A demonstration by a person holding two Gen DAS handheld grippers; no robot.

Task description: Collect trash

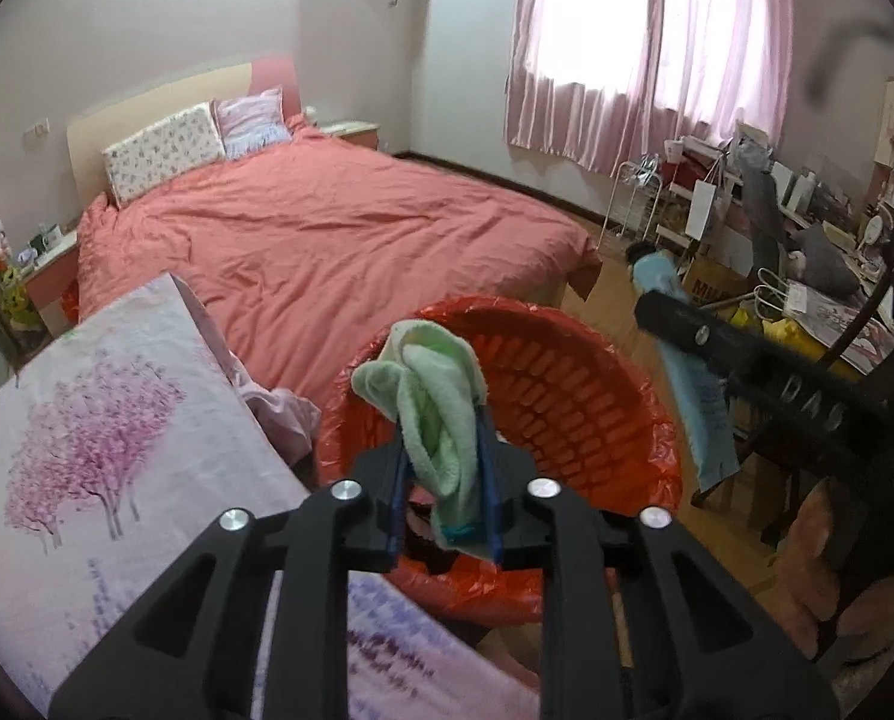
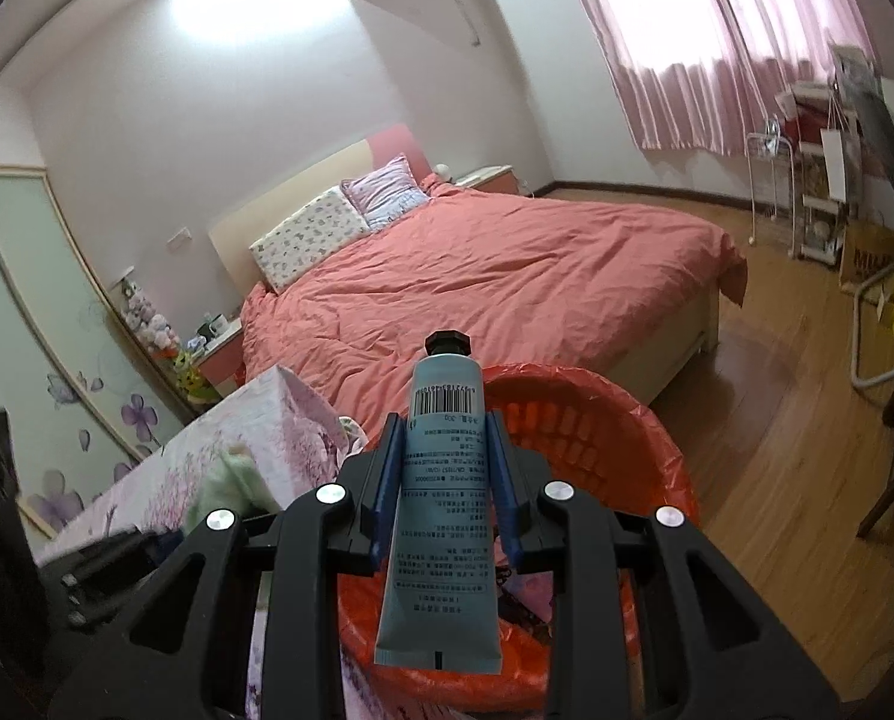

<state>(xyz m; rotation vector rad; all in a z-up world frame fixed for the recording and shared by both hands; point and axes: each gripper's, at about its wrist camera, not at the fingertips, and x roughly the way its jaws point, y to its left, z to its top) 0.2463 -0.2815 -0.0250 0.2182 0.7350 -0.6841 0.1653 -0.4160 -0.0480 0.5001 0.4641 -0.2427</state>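
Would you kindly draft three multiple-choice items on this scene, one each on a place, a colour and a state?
1. Where is the tube held?
A. over the bin
B. over the bed
C. beside the window

2. What colour is the cloth?
A. pink
B. pale green
C. white

3. What is the state of the left gripper?
A. open and empty
B. holding the tube
C. gripping the cloth

Answers:
1. A, the red-lined bin lies right behind and under the tube.
2. B, its folds are pale green against the bin.
3. C, the cloth hangs bunched between the blue jaws.
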